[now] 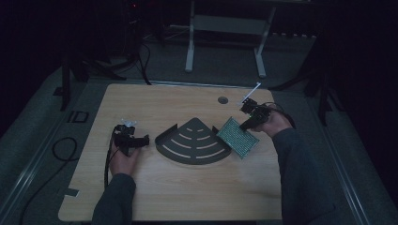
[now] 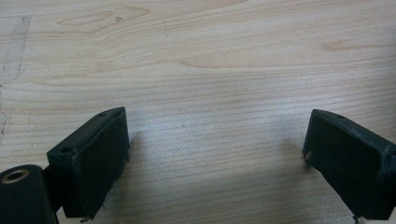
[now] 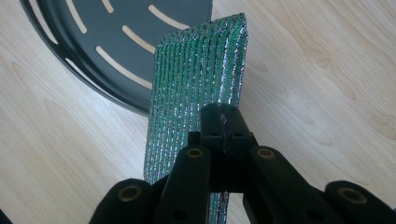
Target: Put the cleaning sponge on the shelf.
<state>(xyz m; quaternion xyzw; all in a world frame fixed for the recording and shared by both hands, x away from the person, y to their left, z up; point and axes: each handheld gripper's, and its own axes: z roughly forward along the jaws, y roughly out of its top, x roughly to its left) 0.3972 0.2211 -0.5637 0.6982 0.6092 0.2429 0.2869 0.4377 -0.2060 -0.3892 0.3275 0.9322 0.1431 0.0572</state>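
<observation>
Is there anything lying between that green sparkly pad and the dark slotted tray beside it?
Nothing visible does. The green pad, pinched in the right gripper, sits right at the slotted tray's edge, with bare table around.

Green glittery sponge (image 3: 198, 79) tilted beside the slotted black fan-shaped tray (image 1: 195, 140)
</observation>
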